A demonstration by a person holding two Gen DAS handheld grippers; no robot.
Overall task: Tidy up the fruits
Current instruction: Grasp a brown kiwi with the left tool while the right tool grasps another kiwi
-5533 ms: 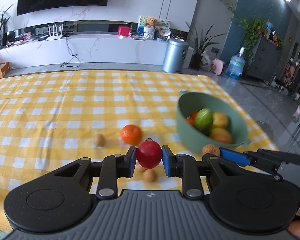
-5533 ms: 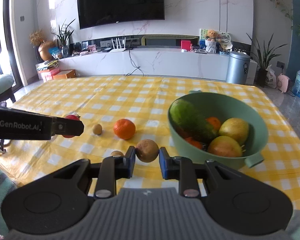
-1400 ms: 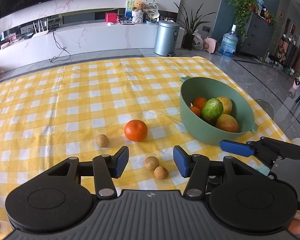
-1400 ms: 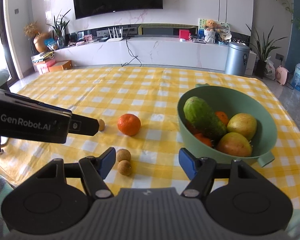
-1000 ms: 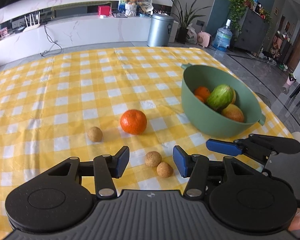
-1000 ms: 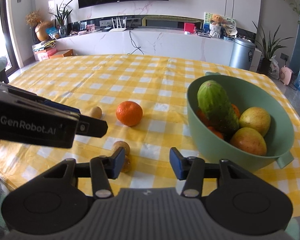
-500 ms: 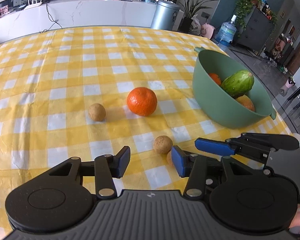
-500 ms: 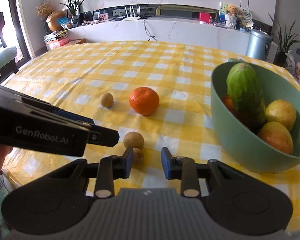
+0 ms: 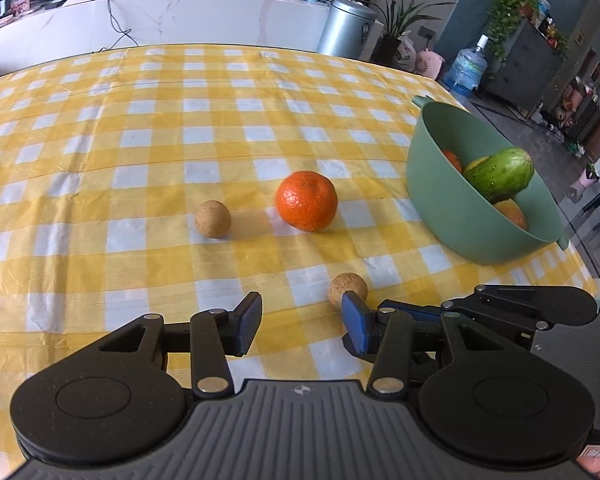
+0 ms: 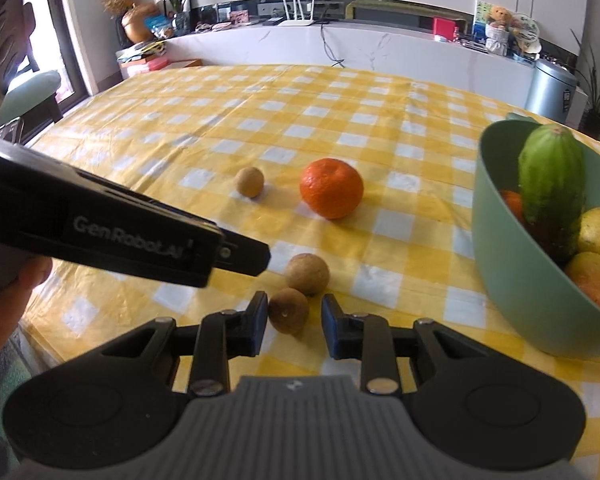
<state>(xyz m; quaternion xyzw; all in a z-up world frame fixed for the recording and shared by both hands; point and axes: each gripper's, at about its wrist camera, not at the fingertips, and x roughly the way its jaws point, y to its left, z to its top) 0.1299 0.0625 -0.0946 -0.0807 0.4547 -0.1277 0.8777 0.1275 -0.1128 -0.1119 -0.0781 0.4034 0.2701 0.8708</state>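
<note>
A green bowl (image 9: 452, 216) on the yellow checked table holds a cucumber (image 9: 500, 168) and several round fruits. An orange (image 9: 306, 201) and a small brown fruit (image 9: 213, 218) lie left of it. Another small brown fruit (image 9: 347, 286) lies just past my left gripper's right finger. My left gripper (image 9: 300, 320) is open and empty. In the right wrist view my right gripper (image 10: 294, 322) is open, its fingers on either side of a small brown fruit (image 10: 288, 311), with gaps. A second brown fruit (image 10: 307, 273) lies just beyond. The orange (image 10: 331, 187) and bowl (image 10: 512, 280) show there too.
The left gripper's body (image 10: 120, 236) crosses the left of the right wrist view. The right gripper's arm (image 9: 532, 312) lies at the lower right of the left wrist view. The table's near edge is just under both grippers. A bin (image 9: 346, 26) and cabinet stand beyond.
Both grippers moved lower and closer to the fruits. The right gripper's fingers have come around the nearer small brown fruit. The red fruit held 5.5 s ago is gone from the left gripper.
</note>
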